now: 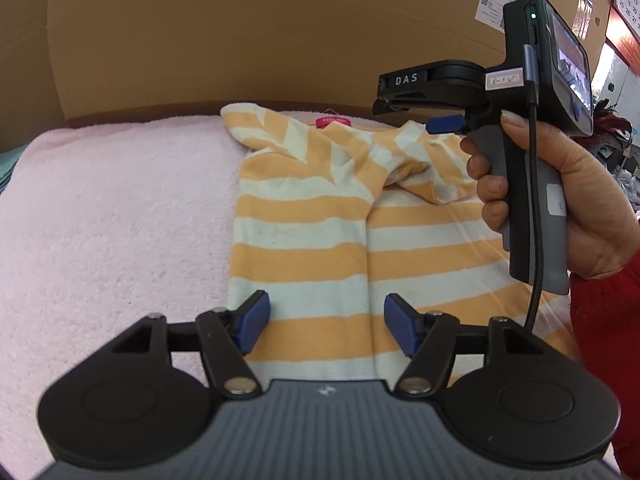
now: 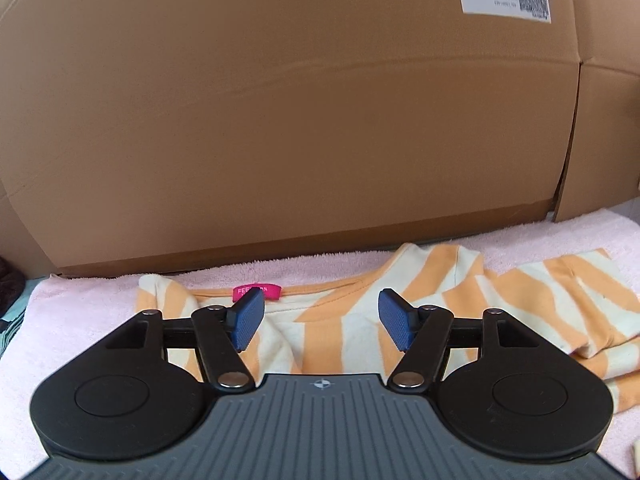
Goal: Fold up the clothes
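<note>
Stripes of orange and cream run across the soft knit shirt (image 1: pixel 304 216), which lies partly folded on the fluffy pink towel (image 1: pixel 112 208), its pink neck label (image 2: pixel 257 292) toward the far cardboard box (image 2: pixel 280 120). Your left gripper (image 1: pixel 326 326) hovers over the shirt's near end, blue textured pads (image 1: pixel 252 326) spread apart with nothing between them. Your right gripper (image 2: pixel 320 318) likewise stands wide and empty near the collar, gripped by your hand (image 1: pixel 560 200) in a red sleeve (image 1: pixel 608 340).
</note>
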